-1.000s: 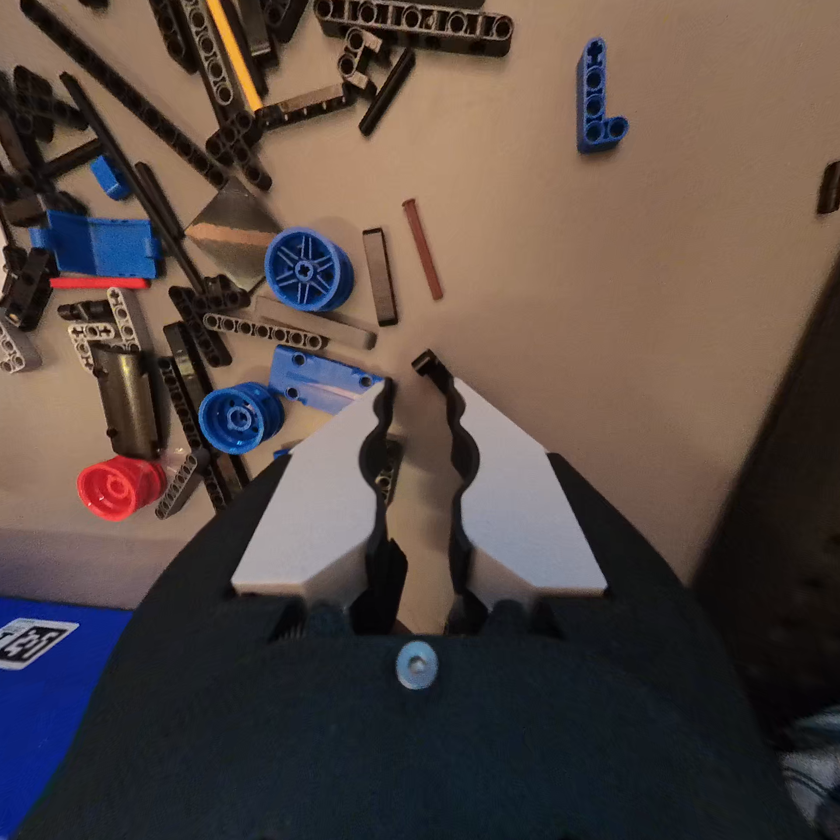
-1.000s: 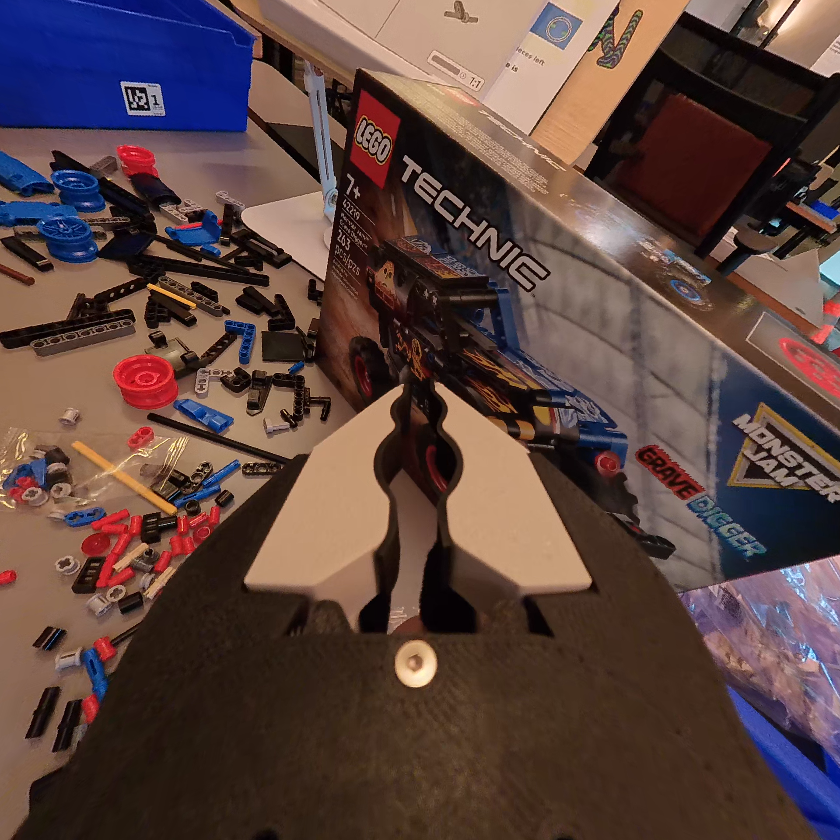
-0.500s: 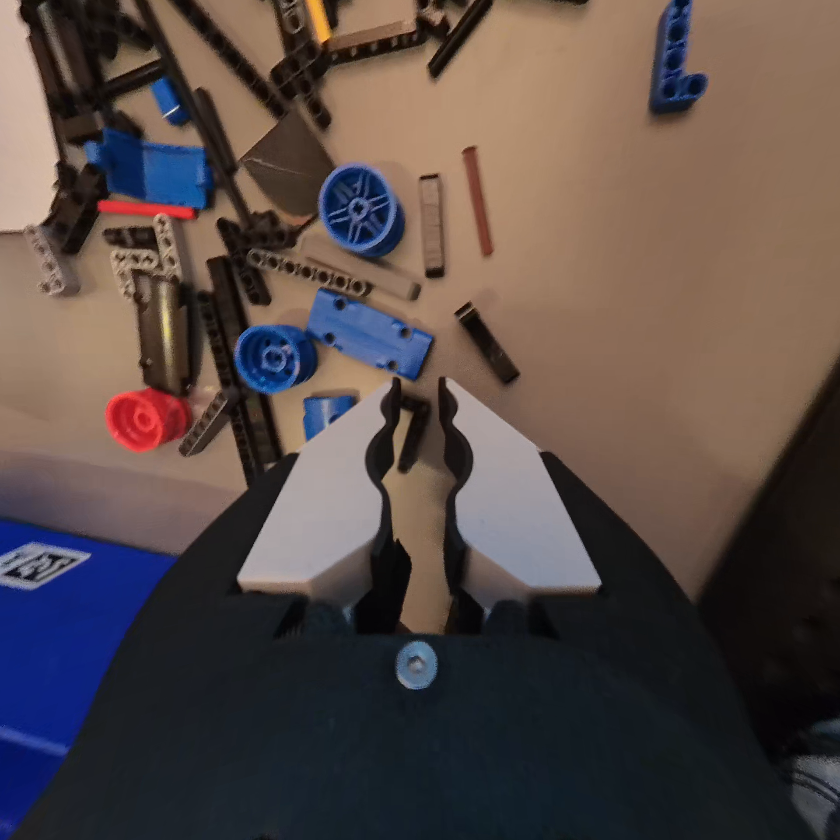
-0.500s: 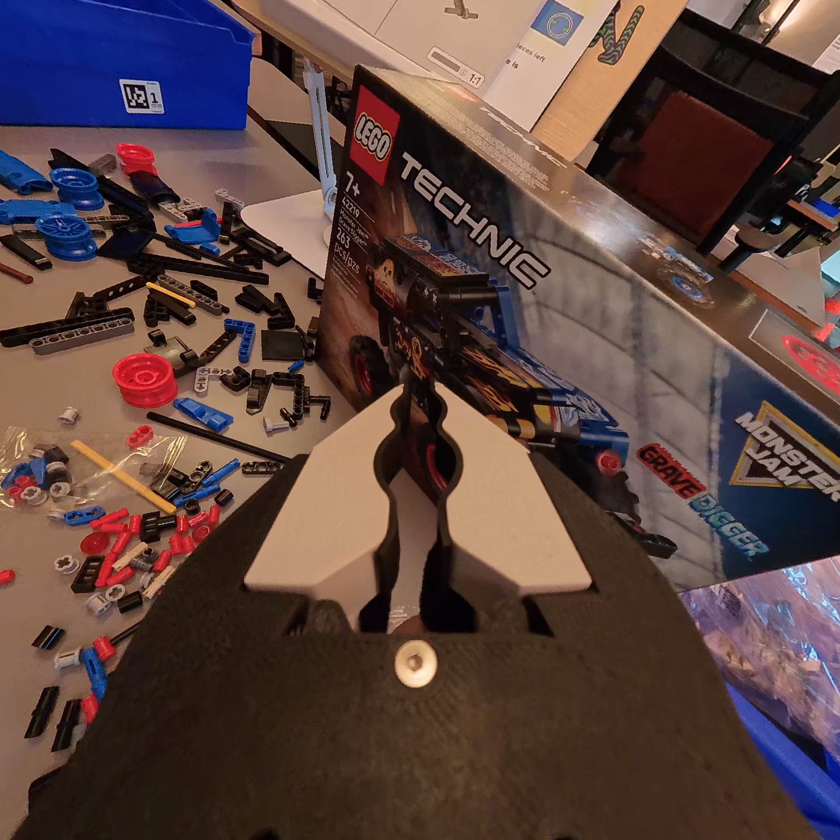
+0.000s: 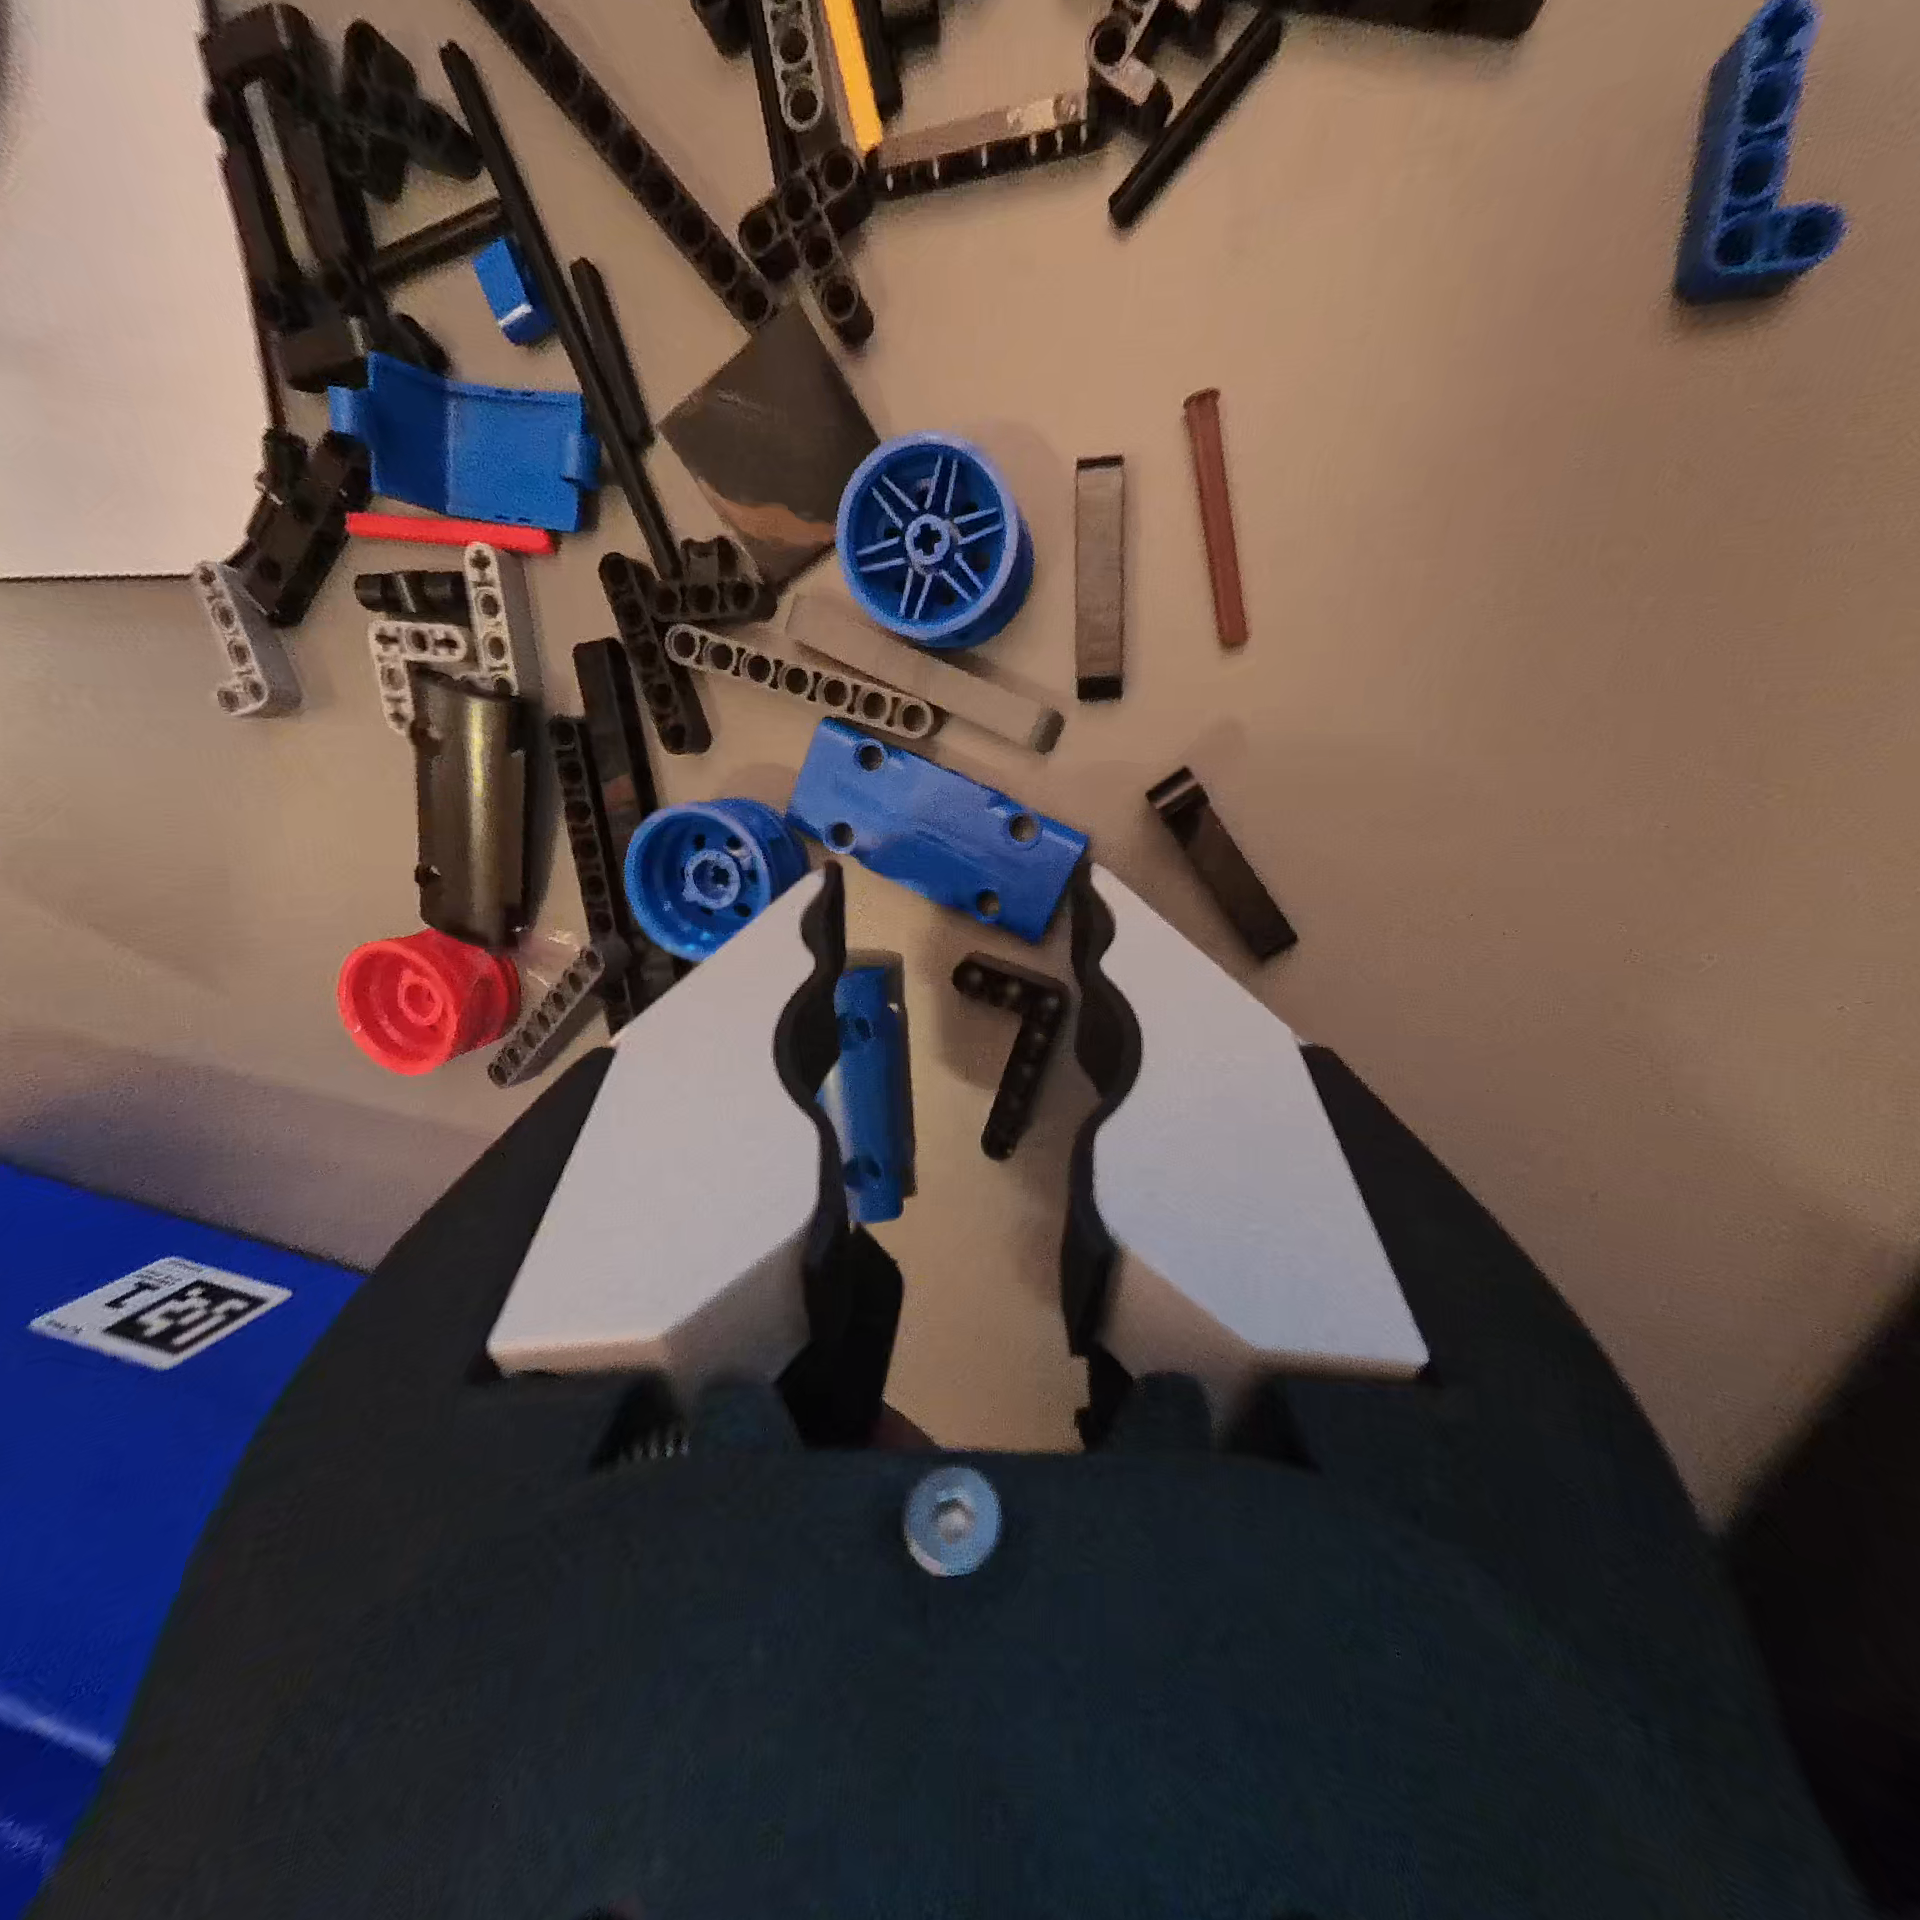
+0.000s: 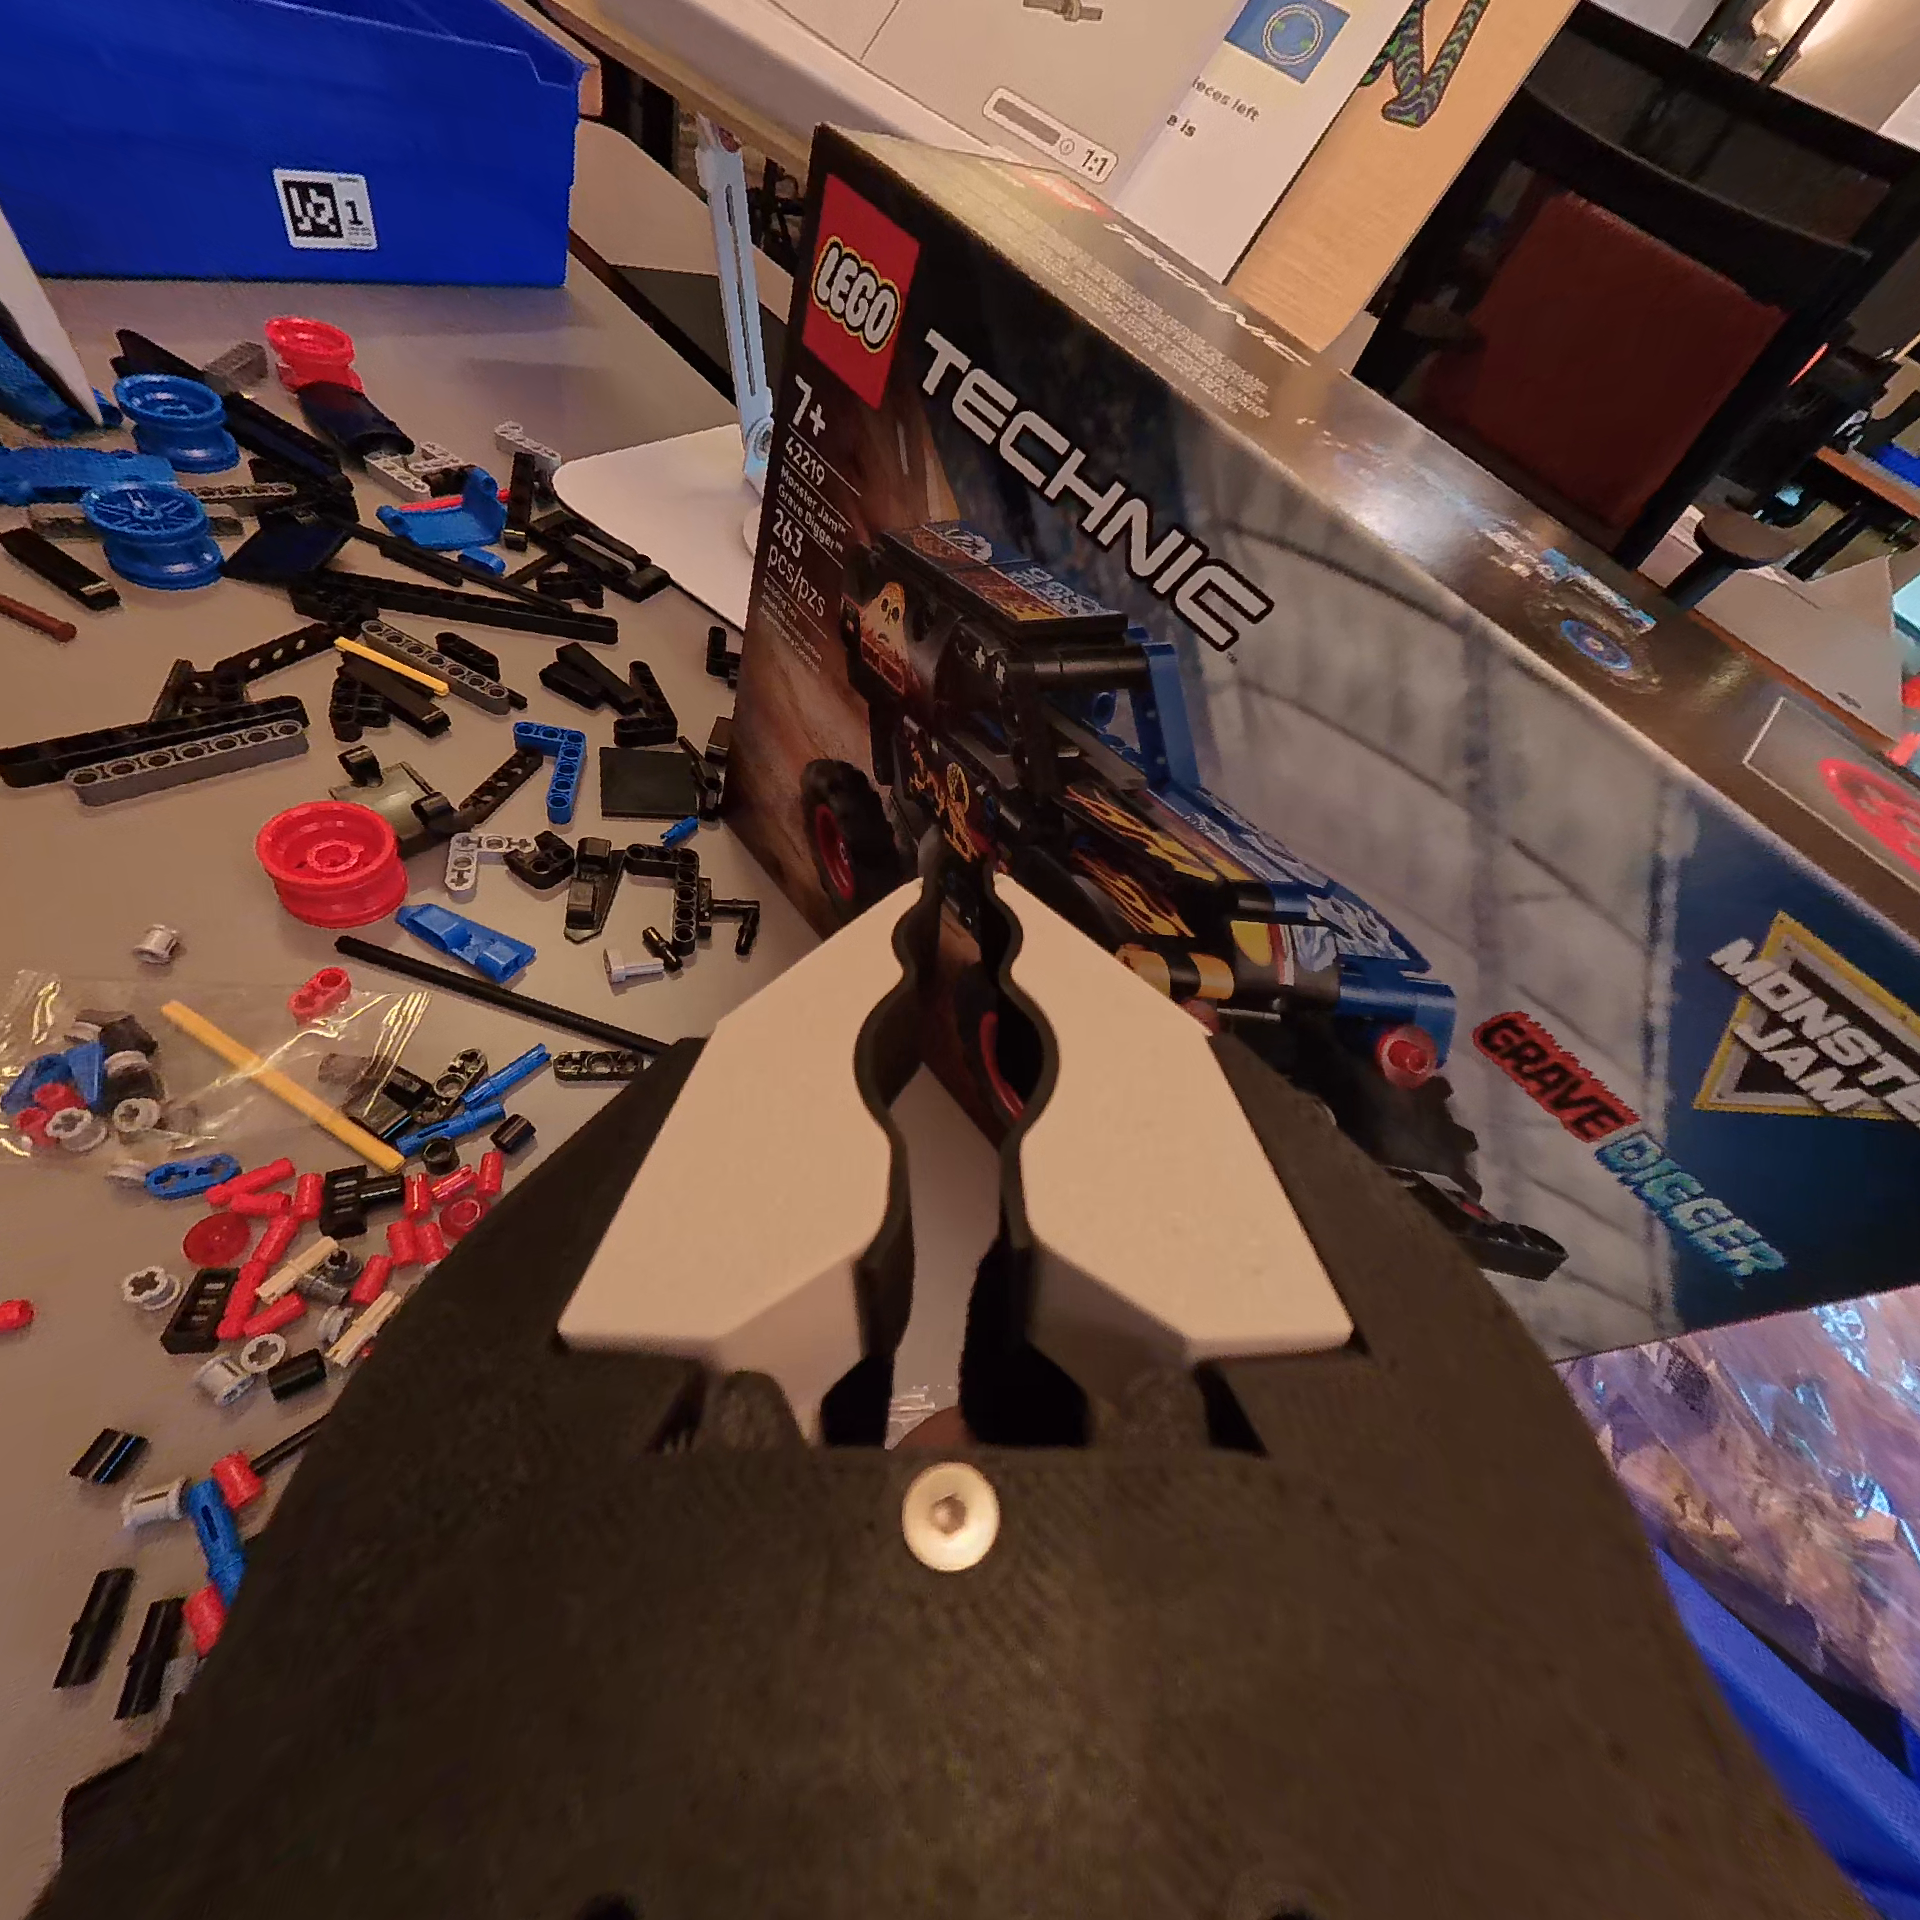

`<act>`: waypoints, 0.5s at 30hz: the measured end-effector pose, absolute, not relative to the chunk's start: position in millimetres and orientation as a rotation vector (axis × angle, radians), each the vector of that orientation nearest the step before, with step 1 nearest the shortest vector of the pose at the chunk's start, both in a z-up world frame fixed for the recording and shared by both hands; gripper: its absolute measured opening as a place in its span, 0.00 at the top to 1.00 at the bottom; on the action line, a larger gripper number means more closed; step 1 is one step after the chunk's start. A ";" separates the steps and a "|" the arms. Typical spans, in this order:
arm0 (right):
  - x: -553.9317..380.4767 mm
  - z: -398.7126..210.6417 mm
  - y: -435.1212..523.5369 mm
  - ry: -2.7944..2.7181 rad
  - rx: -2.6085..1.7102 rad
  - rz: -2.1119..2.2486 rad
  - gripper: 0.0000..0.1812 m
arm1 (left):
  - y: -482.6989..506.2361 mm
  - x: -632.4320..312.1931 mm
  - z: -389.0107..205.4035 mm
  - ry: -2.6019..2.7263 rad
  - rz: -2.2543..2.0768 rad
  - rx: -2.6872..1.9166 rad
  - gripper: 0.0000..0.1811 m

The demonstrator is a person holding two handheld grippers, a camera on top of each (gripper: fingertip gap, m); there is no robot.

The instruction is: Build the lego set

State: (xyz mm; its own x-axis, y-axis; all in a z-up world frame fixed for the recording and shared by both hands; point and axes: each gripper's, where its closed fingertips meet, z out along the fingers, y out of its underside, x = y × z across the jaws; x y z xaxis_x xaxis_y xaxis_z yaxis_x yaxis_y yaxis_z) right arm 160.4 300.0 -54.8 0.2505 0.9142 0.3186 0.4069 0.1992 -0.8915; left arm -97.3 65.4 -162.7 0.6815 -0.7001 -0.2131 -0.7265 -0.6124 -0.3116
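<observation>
Surface: grey-beige table (image 6: pixel 665 239), strewn with loose pieces; black beams, blue wheels and a red wheel (image 6: pixel 330 862) lie scattered.
Room: chairs and other tables behind; a white stand base (image 6: pixel 665 520) sits beside the box.
Bin: blue bin (image 6: pixel 260 125) at the table's far edge, bearing a square coded sticker.
Box: set box (image 6: pixel 1299 727) stands upright on the table, printed with a truck picture, a logo and lettering.
Bag: clear bag (image 6: pixel 208 1060) of small pins, near the right gripper.
Left gripper (image 5: pixel 956 904): jaws spread wide, empty, above the table; a small blue piece (image 5: pixel 868 1091) and a black angled beam (image 5: pixel 1023 1049) lie between the fingers' lines, untouched. Blue panel (image 5: pixel 935 826) just beyond the tips.
Right gripper (image 6: pixel 961 883): jaws nearly together, narrow gap, nothing held, pointing at the box front.
</observation>
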 end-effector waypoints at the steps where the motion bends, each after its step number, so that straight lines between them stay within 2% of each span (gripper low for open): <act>1: 160.2 -54.9 300.2 -1.345 -1.398 0.570 0.97 | 64.5 -96.3 -167.5 1.136 0.097 -2.538 0.77; 5: 161.3 -54.0 300.1 -1.343 -1.398 0.571 0.97 | 67.4 -89.7 -167.1 1.141 0.070 -2.511 0.81; 8: 161.2 -54.5 300.3 -1.344 -1.399 0.572 0.97 | 57.7 -87.1 -164.5 1.166 0.014 -2.521 0.93; 15: 160.0 -57.2 300.4 -1.348 -1.404 0.573 0.97 | 74.2 -113.1 -144.1 1.024 0.129 -2.498 0.83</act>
